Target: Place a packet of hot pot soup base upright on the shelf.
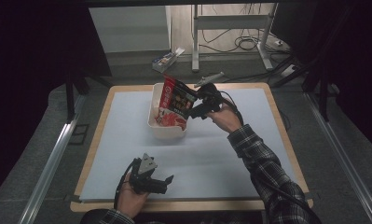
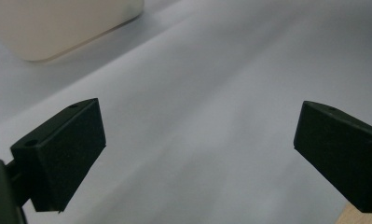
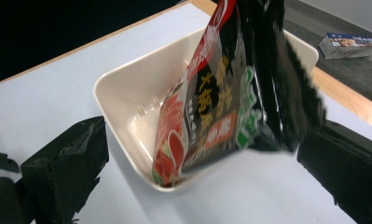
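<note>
Nearest the camera in the high view, the left gripper (image 1: 152, 181) rests in a hand at the bench's near edge, left of the middle, low over the pale blue mat (image 1: 127, 140). Its jaws stand wide apart with nothing between them; the left gripper view shows bare mat in the gap, a sliver of the bench's wooden edge at one corner, and a wall of the cream tray (image 2: 67, 28) farther off.

The right gripper (image 1: 197, 109) is held up by a hand with a plaid sleeve (image 1: 263, 163), over the far half of the bench and just beside the tray's right side. In the right gripper view its jaws are wide, and the red and black noodle packet (image 3: 211, 112) stands between them, its jagged sealed edge near one jaw. Whether that jaw touches the packet I cannot tell; the other jaw is clearly apart from it.

The noodle packet (image 1: 176, 100) is tilted, its lower corner down inside the tray (image 1: 167, 133) and its top leaning toward the bench's far edge. The tray sits on the mat near the far edge, around the middle.

On the floor beyond the bench lies a small blue and white box (image 1: 167, 58).
</note>
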Tool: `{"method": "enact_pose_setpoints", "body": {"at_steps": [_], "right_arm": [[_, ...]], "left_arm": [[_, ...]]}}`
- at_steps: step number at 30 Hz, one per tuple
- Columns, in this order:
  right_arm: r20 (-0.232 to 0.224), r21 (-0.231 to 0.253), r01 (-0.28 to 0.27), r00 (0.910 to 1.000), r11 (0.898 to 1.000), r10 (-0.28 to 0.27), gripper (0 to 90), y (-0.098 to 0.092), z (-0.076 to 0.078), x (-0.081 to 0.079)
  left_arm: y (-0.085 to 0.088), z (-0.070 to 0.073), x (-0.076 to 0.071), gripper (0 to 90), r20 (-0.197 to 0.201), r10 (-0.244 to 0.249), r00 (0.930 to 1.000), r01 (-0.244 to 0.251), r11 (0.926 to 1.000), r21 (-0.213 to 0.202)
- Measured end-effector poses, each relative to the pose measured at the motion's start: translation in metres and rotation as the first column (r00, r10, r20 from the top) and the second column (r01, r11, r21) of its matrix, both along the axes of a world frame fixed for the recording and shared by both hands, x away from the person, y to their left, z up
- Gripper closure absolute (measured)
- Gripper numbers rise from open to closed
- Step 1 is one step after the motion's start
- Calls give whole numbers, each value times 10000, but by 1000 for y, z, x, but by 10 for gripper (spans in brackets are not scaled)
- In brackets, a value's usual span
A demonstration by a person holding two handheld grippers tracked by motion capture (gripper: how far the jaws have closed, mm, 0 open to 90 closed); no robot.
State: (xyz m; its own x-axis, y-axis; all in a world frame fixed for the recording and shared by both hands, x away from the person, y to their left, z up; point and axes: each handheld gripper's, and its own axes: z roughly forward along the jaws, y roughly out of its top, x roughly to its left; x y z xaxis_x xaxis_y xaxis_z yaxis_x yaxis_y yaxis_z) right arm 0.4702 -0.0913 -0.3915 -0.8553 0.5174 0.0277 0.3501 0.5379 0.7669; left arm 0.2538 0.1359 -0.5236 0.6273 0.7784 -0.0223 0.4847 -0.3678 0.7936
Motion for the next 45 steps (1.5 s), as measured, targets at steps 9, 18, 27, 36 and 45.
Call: {"method": "enact_pose_setpoints", "body": {"at_steps": [9, 18, 27, 36, 45], "right_arm": [[143, 92, -62, 9999, 9999, 61, 16, -14, -5, -10], [311, -224, -236, 9992, 9995, 243, 4, -21, -15, -26], [378, -90, -450, 9983, 9989, 453, 3, -26, -29, -39], [328, -25, -340, 9989, 9994, 340, 4, -35, -45, -48], [144, 97, -314, 9994, 9995, 312, 5, -49, -58, -57]], "left_arm": [[0, 1, 0, 25, -88, -47, 10000, 48, 10000, 44], [1, -1, 1, 26, -157, 1, 9999, 1, 9999, 135], [-2, -3, 1, 26, -34, -95, 9999, 96, 9993, 349], [-3, -2, -1, 20, 379, -281, 9989, 270, 9992, 287], [-4, -2, -1, 16, 446, -369, 9983, 354, 9988, 351]]}}
